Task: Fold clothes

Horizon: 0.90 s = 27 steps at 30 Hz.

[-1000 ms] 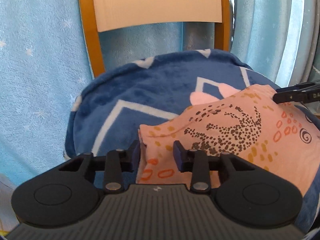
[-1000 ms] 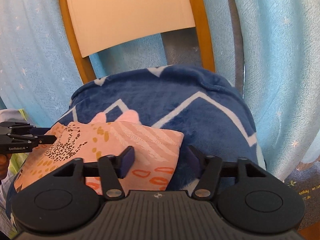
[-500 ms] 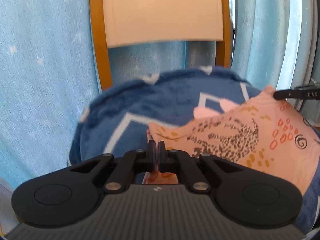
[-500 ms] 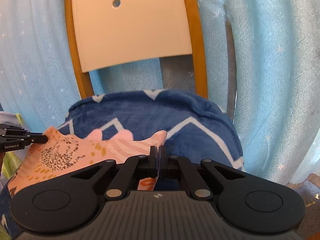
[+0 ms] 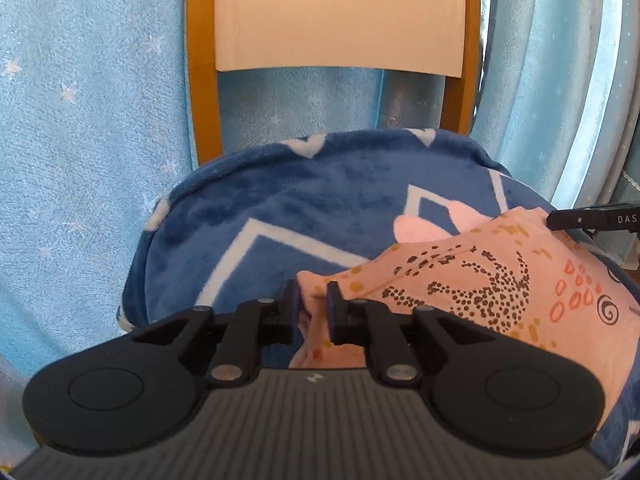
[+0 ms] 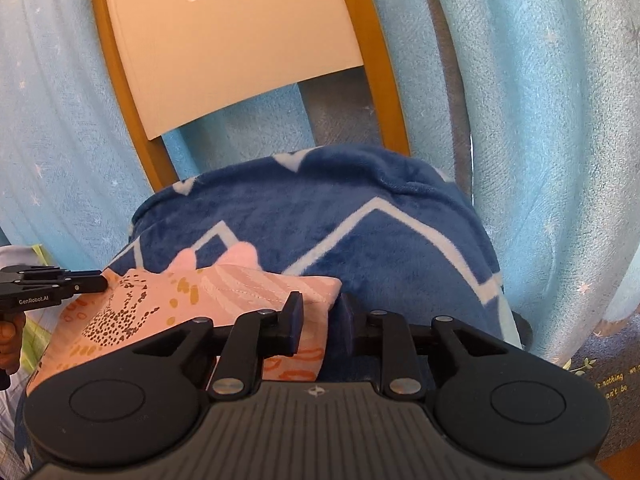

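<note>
A folded pink garment (image 5: 480, 280) with dotted and orange prints lies on a blue blanket (image 5: 300, 200) covering a chair seat. My left gripper (image 5: 312, 304) stands open by a narrow gap, with the garment's near left corner between its fingers. In the right wrist view the same garment (image 6: 160, 304) lies at lower left. My right gripper (image 6: 320, 316) is open a little around its right corner. Each gripper's tip shows in the other view: the right one's fingertips (image 5: 592, 218) and the left one's fingertips (image 6: 80, 284).
The wooden chair back (image 5: 340, 12) with a cream panel (image 6: 232, 40) rises behind the seat. Light blue starred curtains (image 5: 80, 120) hang all around. A hand (image 6: 10, 336) holds the left gripper at the far left edge.
Both grippers were shut on the garment's corners half a second ago, holding them raised. Now both have parted their fingers and the corners rest lower on the blanket.
</note>
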Each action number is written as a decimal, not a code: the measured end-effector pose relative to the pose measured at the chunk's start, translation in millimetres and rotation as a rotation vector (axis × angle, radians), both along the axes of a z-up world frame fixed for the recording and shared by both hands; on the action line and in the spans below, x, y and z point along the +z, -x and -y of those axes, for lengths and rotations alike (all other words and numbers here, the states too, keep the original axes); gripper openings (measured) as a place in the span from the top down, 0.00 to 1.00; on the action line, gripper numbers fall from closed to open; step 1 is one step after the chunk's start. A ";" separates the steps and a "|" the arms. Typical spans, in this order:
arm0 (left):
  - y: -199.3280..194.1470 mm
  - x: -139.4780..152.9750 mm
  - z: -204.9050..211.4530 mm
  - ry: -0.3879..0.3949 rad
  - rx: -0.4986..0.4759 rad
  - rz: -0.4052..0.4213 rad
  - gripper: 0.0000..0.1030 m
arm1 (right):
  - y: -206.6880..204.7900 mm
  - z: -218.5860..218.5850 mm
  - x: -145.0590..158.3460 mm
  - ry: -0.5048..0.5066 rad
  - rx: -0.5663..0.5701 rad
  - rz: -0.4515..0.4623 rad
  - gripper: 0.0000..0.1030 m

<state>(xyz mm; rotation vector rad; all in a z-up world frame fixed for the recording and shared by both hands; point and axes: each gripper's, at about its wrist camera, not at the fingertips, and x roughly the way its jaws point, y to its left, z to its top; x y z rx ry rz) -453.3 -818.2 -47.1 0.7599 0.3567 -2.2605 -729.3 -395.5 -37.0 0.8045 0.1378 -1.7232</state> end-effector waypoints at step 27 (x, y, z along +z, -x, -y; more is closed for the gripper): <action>-7.1 -5.7 -5.6 0.106 0.076 0.030 0.94 | 3.3 -9.7 9.7 -0.011 -0.044 -0.116 0.85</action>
